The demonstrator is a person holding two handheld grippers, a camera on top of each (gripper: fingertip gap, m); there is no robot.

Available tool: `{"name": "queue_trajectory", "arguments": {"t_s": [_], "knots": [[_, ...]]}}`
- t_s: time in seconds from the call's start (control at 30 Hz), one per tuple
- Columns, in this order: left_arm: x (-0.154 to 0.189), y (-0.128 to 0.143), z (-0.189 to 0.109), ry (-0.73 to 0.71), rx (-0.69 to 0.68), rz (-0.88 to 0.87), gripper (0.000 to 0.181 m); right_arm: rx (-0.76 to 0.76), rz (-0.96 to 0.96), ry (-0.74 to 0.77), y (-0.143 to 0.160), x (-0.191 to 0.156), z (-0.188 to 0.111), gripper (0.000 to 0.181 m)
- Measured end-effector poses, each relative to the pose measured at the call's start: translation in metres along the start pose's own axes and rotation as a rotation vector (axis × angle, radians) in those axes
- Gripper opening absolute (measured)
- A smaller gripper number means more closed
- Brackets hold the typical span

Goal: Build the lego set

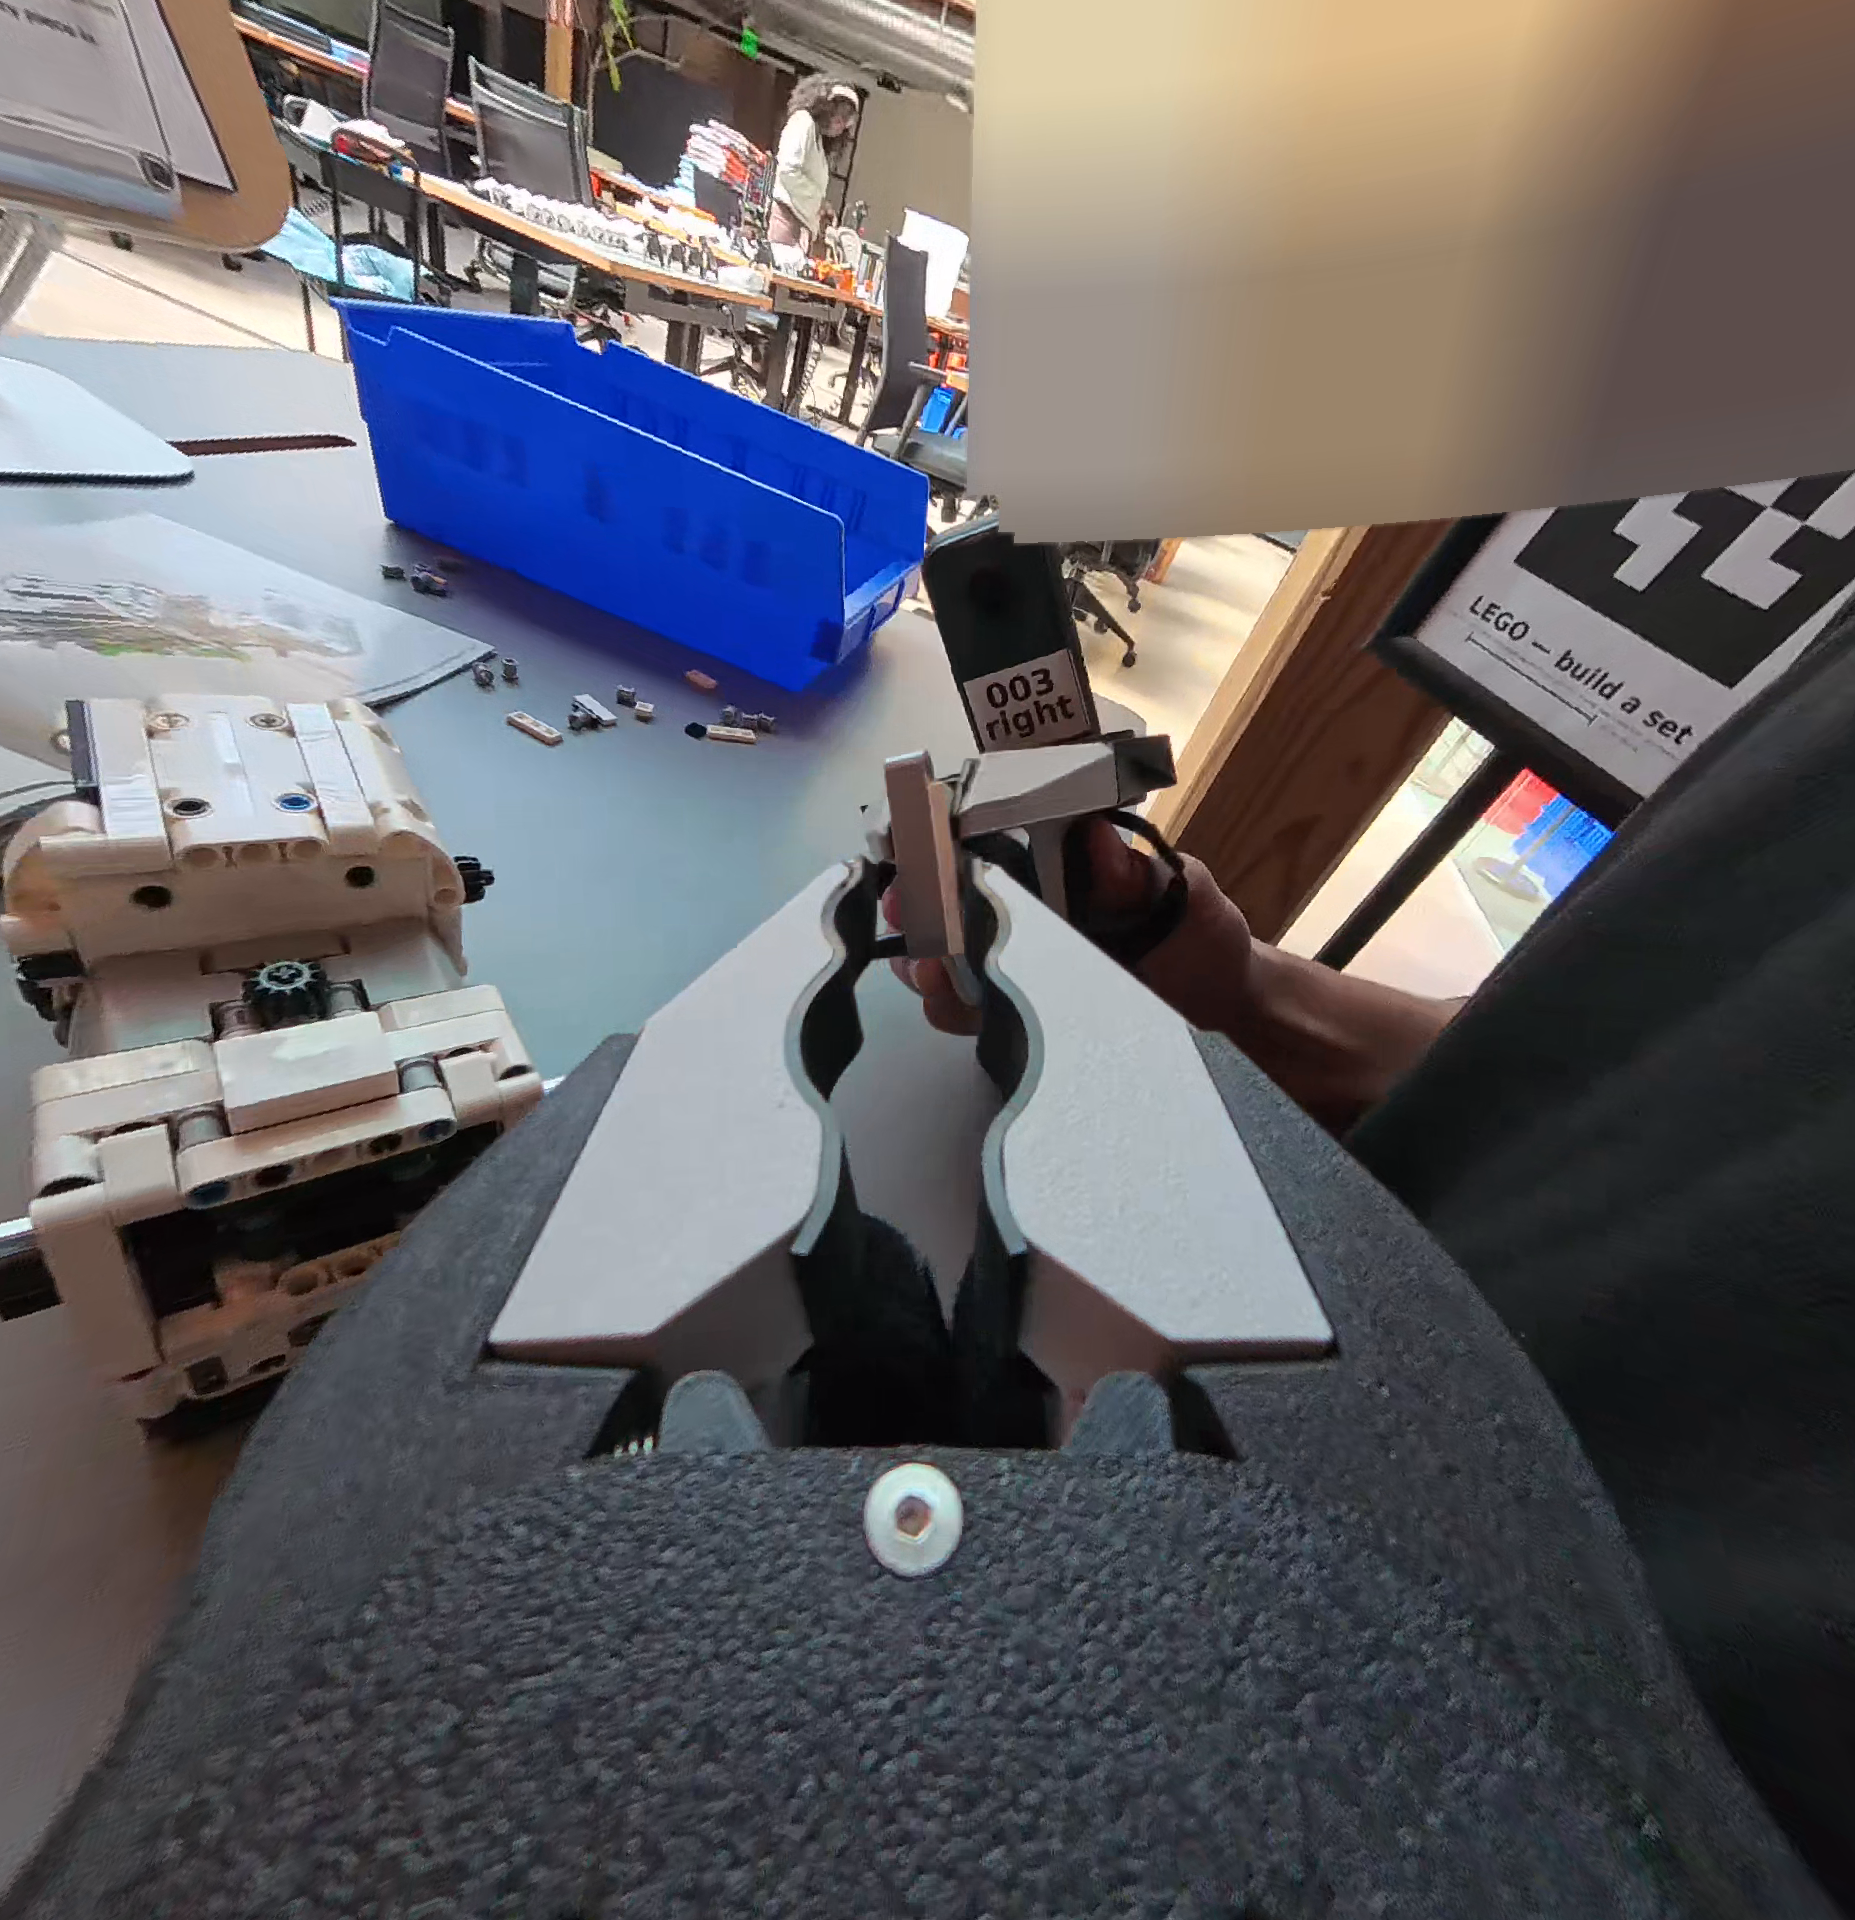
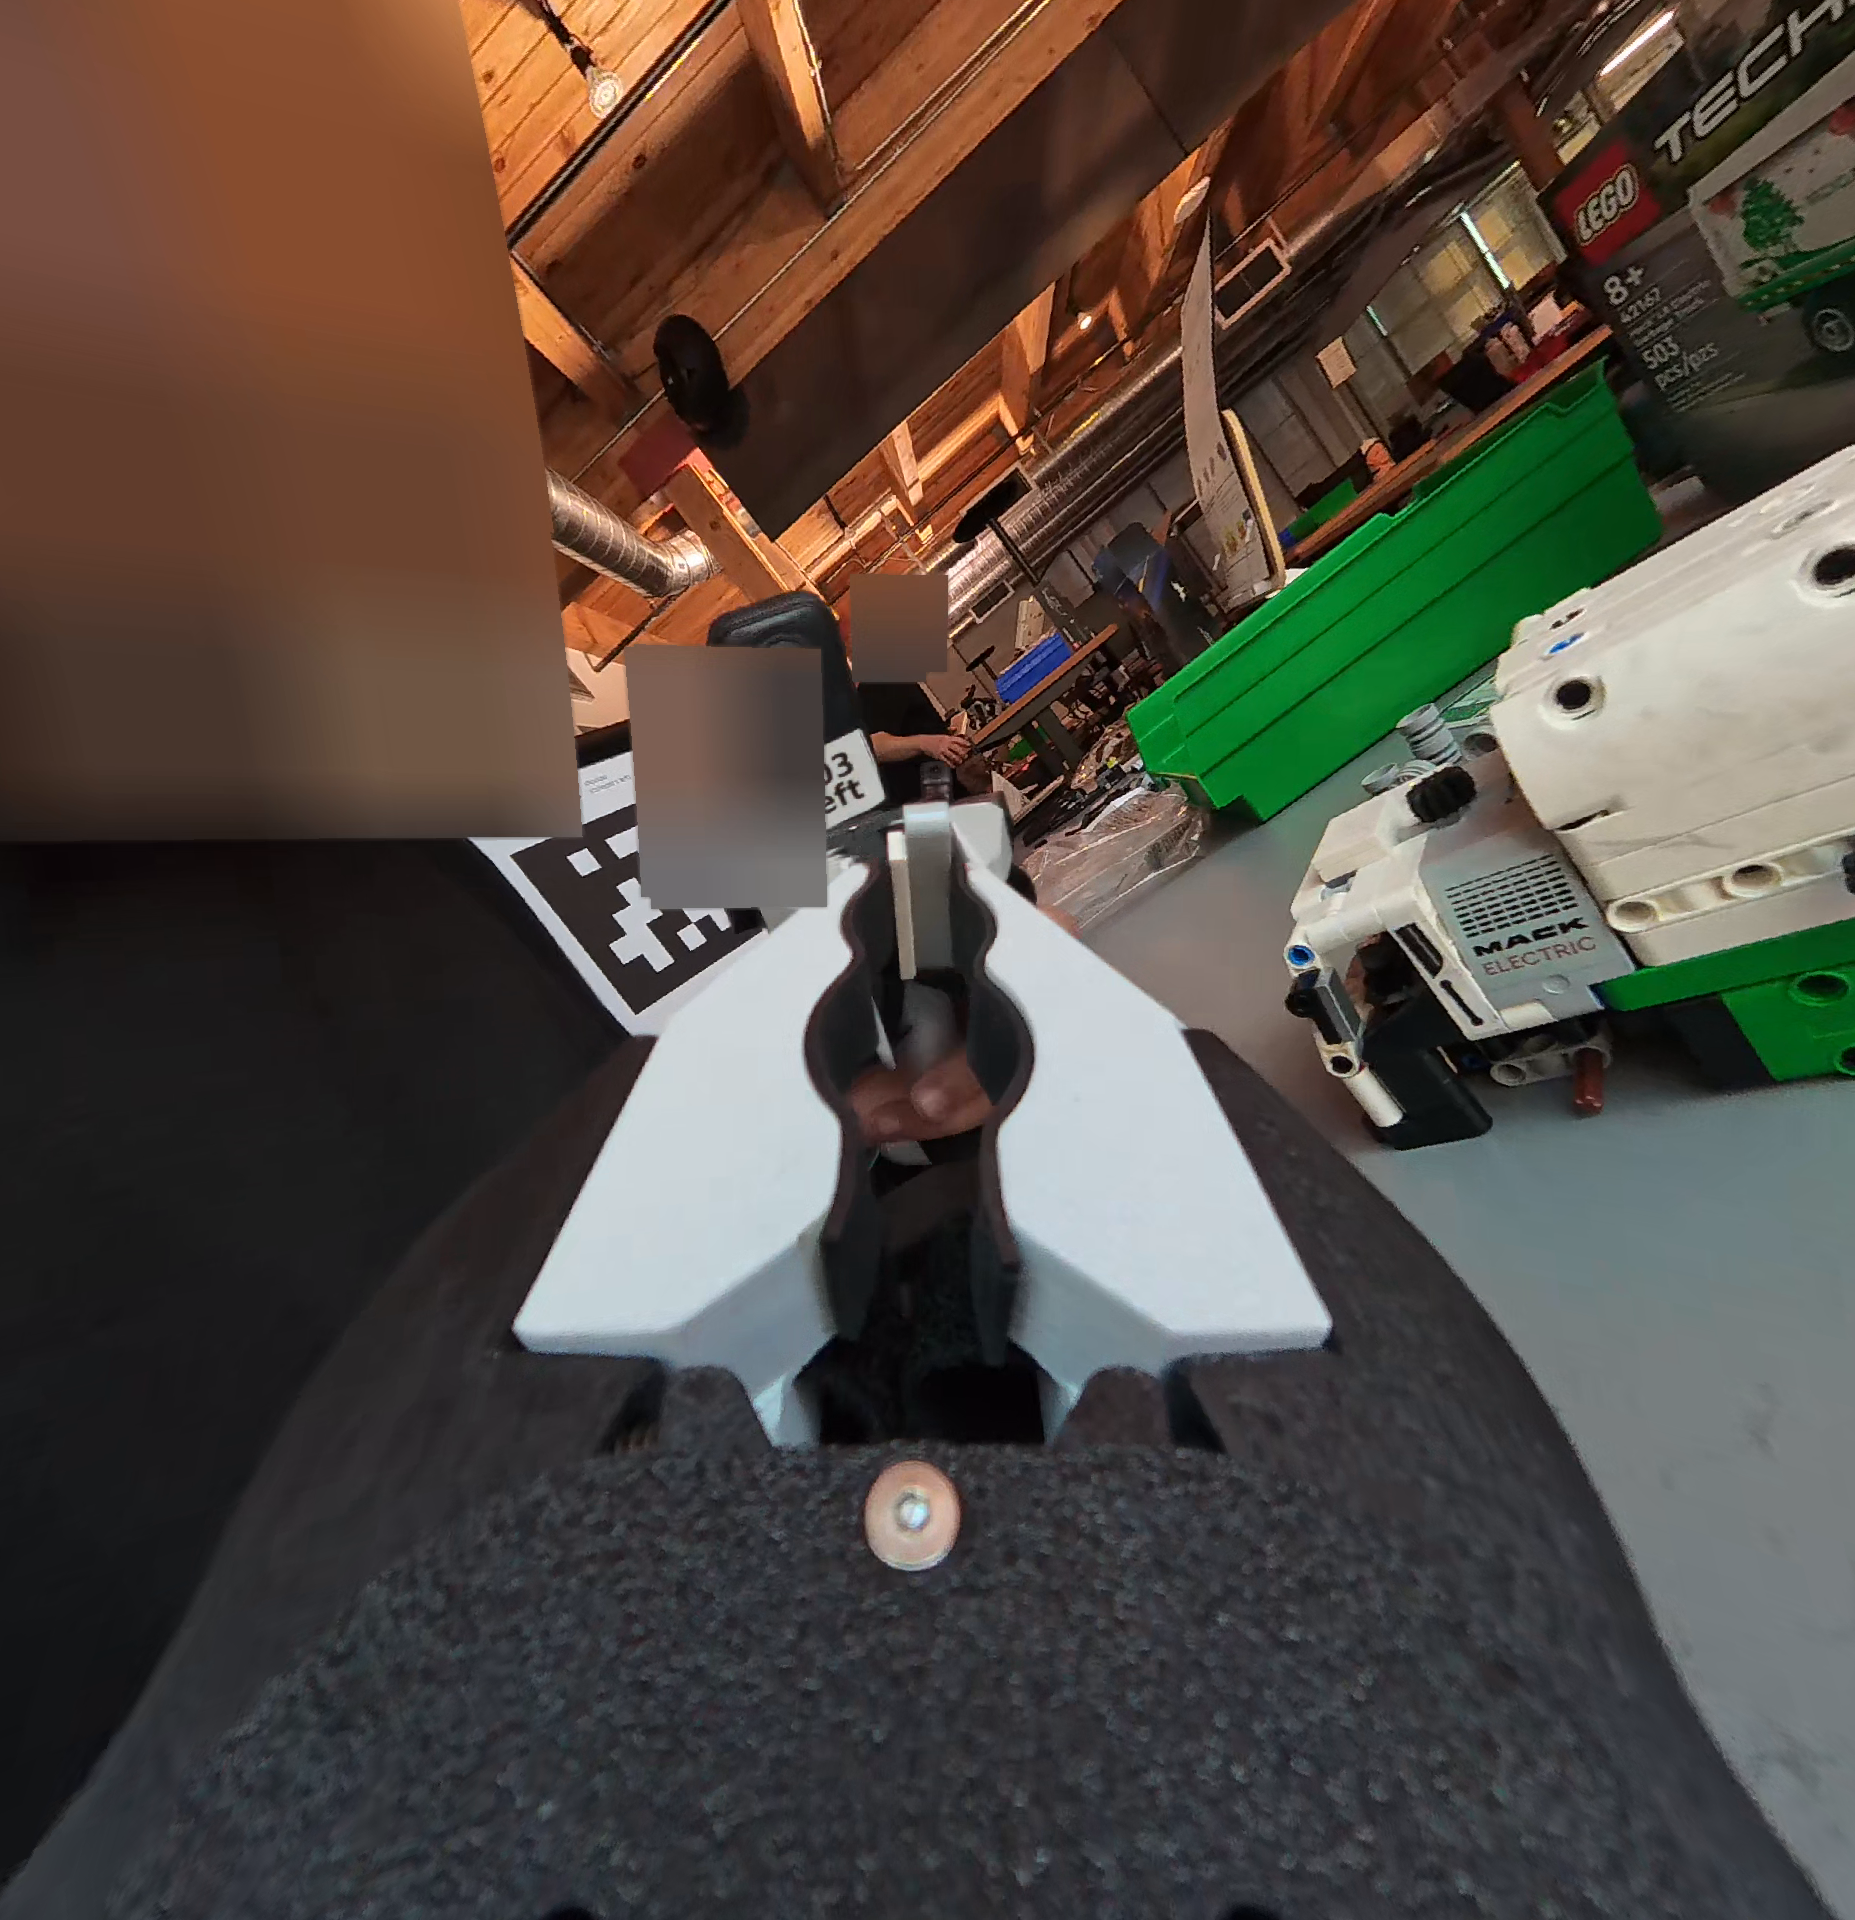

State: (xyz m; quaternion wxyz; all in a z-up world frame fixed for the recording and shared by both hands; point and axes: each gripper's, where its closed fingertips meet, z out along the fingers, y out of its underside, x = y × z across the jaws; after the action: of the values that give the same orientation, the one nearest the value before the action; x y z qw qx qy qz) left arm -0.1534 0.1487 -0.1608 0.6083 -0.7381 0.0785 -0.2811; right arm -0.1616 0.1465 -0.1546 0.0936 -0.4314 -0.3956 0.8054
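Observation:
My two grippers face each other tip to tip in the air above the grey table (image 1: pixel 642 883). A flat pale piece (image 1: pixel 918 852) stands upright between them. My left gripper (image 1: pixel 918 894) is closed to a narrow gap around its lower part. The right gripper's grey finger (image 1: pixel 1048 790) meets the piece's upper part. In the right wrist view my right gripper (image 2: pixel 923 883) is also closed to a narrow gap with the piece (image 2: pixel 900 904) in it. A white and green lego truck model (image 1: pixel 248 997) stands on the table, also in the right wrist view (image 2: pixel 1629 810).
A blue bin (image 1: pixel 632 499) stands behind several small loose pieces (image 1: pixel 590 712). An instruction booklet (image 1: pixel 175 623) lies at the left. A green bin (image 2: pixel 1401 623) and the set's box (image 2: pixel 1733 208) stand behind the truck. A person's dark clothing with a printed card (image 1: pixel 1650 623) is close by. Only a small space, under 4 cm, lies between the two pairs of fingers.

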Motion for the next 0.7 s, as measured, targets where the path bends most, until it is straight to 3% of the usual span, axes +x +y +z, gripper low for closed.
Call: {"name": "queue_trajectory", "arguments": {"t_s": [0.23,0.4,0.57,0.7], "knots": [[0.003,0.003,-0.002,-0.009,-0.043,0.091,0.01,-0.013,0.001,-0.021,0.003,-0.002,0.002,0.009],[0.003,0.001,-0.001,0.089,0.027,-0.04,0.009,0.001,0.016,-0.024,0.0,-0.002,0.002,0.01],[-0.01,0.003,0.001,0.118,0.06,-0.117,0.01,-0.014,-0.064,0.137,-0.003,0.013,0.002,0.009],[-0.023,0.007,0.0,-0.034,0.018,0.058,0.038,-0.007,-0.089,0.254,-0.013,0.023,-0.006,0.009]]}}
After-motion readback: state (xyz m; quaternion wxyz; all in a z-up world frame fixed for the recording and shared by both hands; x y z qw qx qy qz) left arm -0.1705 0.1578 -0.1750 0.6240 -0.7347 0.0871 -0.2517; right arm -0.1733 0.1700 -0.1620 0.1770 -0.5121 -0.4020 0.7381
